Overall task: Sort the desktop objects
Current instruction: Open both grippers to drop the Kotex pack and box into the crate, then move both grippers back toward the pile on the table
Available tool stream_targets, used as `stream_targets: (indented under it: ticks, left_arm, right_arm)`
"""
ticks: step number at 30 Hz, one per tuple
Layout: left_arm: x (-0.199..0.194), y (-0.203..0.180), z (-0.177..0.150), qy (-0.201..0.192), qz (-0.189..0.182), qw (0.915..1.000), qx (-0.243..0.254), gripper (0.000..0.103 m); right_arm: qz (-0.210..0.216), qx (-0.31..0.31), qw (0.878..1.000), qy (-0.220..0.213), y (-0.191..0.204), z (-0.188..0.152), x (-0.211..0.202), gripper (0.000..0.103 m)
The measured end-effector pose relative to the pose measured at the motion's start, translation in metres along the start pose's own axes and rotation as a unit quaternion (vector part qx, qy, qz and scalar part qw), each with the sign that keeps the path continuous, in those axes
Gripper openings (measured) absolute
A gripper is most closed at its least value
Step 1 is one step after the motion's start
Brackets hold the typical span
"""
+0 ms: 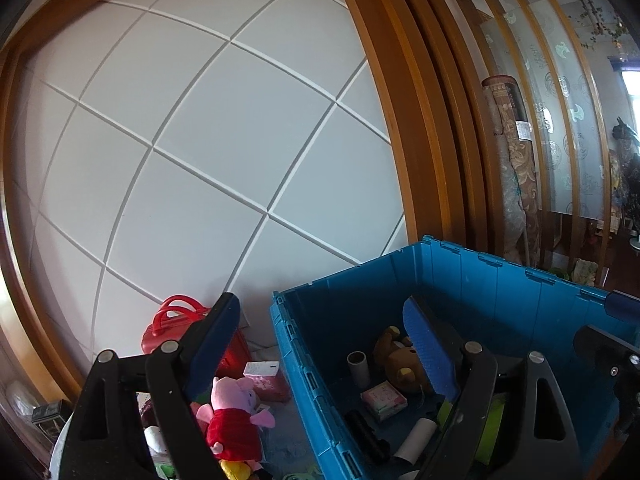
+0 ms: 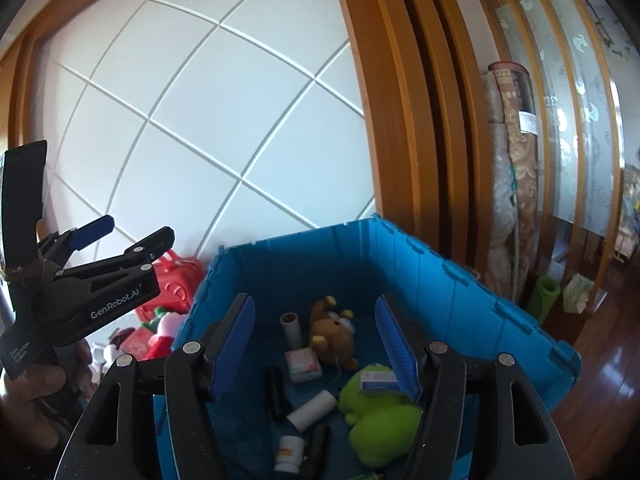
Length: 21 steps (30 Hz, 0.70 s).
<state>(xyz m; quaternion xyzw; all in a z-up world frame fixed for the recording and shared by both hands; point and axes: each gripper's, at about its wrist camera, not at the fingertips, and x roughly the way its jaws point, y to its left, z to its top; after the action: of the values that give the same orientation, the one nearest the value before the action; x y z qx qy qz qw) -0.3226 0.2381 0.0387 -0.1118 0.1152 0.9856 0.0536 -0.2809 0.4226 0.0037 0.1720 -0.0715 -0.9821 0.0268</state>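
Tabletop [image 1: 280,432] bears bin [image 1: 500,300], toys, perhaps boxes.

Blue crate [image 2: 440,280]; brown bear plush [image 2: 332,334], lime-green plush [image 2: 380,420], pink-patterned tissue pack [image 2: 303,365] inside. Left: pink pig plush [image 1: 234,416] in red dress, red case [image 1: 176,328]. Far: white grid-lined wall [image 1: 200,140], orange-brown wood frame [image 1: 408,120].

Smooth plastic crate [image 2: 460,300] holds plush bear [image 2: 332,332].

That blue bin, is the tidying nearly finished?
Partly. Done: the bin already holds a bear, green toy and tubes. In hand: nothing; both grippers are open and empty. Left: the pig and red case lie outside.
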Motion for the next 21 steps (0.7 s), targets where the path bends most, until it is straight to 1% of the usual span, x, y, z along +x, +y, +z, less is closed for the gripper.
stream_targets:
  ticks: [5,11,15,18,21]
  left_arm:
    - [-0.018,0.027,-0.023,-0.002,0.023,0.9996,-0.015,0.084]
    - [-0.049,0.08,-0.067,0.005,0.067,0.9971,-0.035,0.084]
    - [-0.071,0.125,-0.098,0.017,0.096,0.9945,-0.039,0.084]
    - [-0.092,0.163,-0.123,0.023,0.121,0.9916,-0.038,0.084]
    - [-0.113,0.203,-0.156,0.037,0.145,0.9881,-0.033,0.084]
  right_arm:
    - [0.013,-0.015,1.0,0.004,0.024,-0.011,-0.001,0.064]
    - [0.033,-0.035,0.999,-0.006,0.069,-0.025,-0.009,0.067]
    - [0.054,-0.05,0.997,-0.007,0.111,-0.033,-0.015,0.068]
    - [0.073,-0.061,0.995,-0.005,0.147,-0.042,-0.019,0.072]
    - [0.093,-0.076,0.993,0.002,0.185,-0.056,-0.021,0.073]
